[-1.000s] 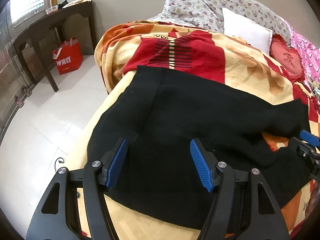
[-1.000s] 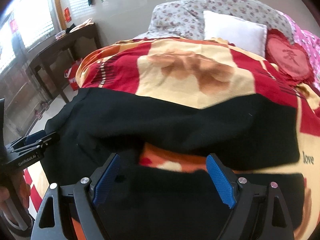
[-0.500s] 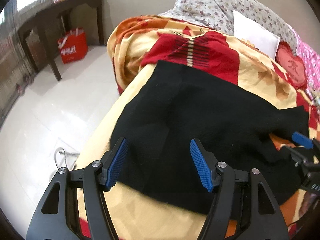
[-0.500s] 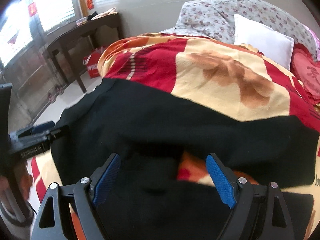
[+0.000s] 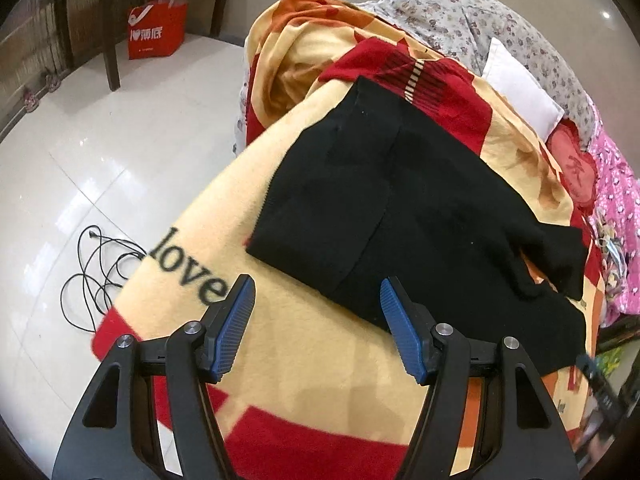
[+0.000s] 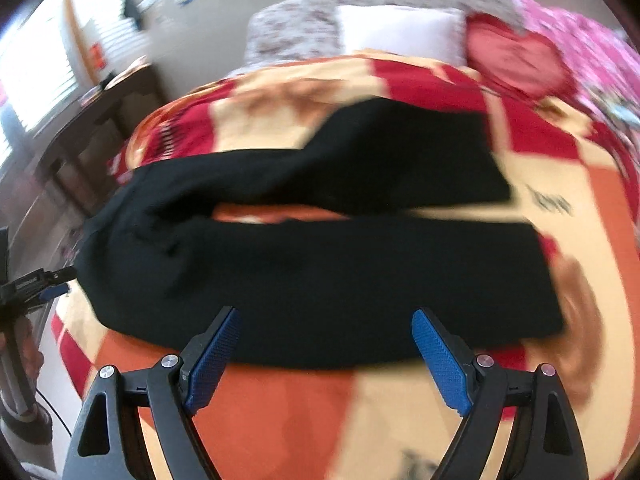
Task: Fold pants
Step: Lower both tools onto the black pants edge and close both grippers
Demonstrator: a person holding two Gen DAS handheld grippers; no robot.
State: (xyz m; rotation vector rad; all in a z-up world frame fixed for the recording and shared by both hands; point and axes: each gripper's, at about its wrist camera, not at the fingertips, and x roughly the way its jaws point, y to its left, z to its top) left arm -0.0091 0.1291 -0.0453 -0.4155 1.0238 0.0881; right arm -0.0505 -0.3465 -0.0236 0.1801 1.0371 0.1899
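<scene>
Black pants (image 5: 400, 208) lie spread flat on a yellow, red and orange blanket (image 5: 320, 364) on a bed, waist end at the left. In the right wrist view the pants (image 6: 320, 272) show both legs running right with a strip of blanket between them. My left gripper (image 5: 316, 308) is open and empty, just short of the waist's near corner. My right gripper (image 6: 326, 340) is open and empty at the near edge of the near leg. The left gripper also shows at the left edge of the right wrist view (image 6: 40, 284).
White and floral pillows (image 5: 516, 80) and a red heart cushion (image 6: 516, 60) lie at the head of the bed. A black cable (image 5: 100, 272) and a red bag (image 5: 158, 26) sit on the tiled floor left of the bed. A dark wooden table (image 6: 116, 92) stands by the window.
Both grippers have pulled back from over the pants toward the near bed edge and stayed open. More blanket shows in front of each. The pants lie still.
</scene>
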